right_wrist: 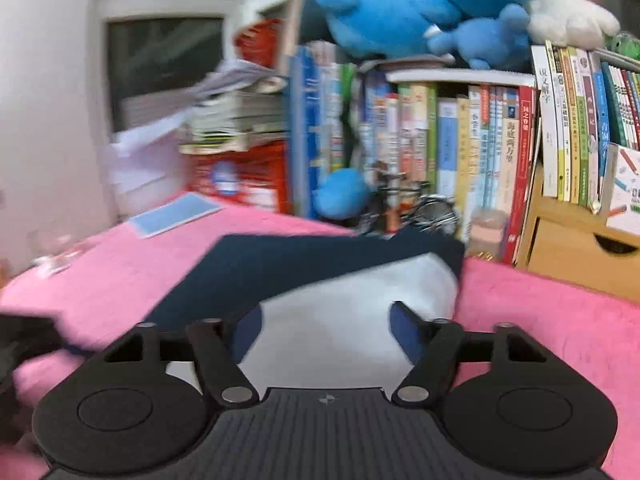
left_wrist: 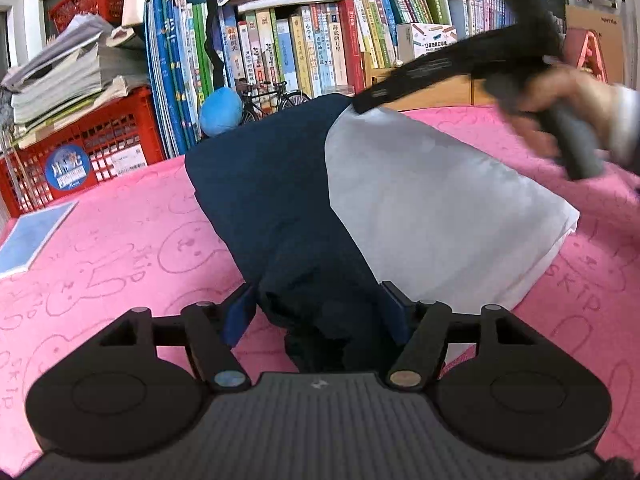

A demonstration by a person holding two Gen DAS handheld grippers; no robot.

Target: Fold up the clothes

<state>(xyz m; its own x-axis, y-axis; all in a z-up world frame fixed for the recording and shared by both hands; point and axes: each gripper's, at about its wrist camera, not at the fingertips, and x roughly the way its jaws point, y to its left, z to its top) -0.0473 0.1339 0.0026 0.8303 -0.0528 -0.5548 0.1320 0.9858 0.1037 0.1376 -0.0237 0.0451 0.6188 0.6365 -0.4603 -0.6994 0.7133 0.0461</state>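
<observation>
A navy and white garment (left_wrist: 360, 200) lies folded on a pink blanket (left_wrist: 120, 248). In the left wrist view my left gripper (left_wrist: 318, 292) stands open at the garment's near end. Bunched navy cloth lies between its blue pads (left_wrist: 240, 316), and pink shows between the left pad and the cloth. A hand (left_wrist: 560, 120) holds my right gripper, which is blurred, at the garment's far edge. In the right wrist view the right gripper (right_wrist: 326, 312) hangs open over the white panel (right_wrist: 340, 300) of the garment (right_wrist: 260, 268), with nothing pinched between its pads.
A packed bookshelf (left_wrist: 312, 48) runs along the blanket's far side. There are red crates (left_wrist: 100, 148) with stacked papers at the left and blue plush toys (right_wrist: 400, 20) on top. A small bicycle model (left_wrist: 272, 100) stands behind the garment. A blue card (left_wrist: 32, 236) lies at the left, and a wooden drawer box (right_wrist: 580, 252) stands at the right.
</observation>
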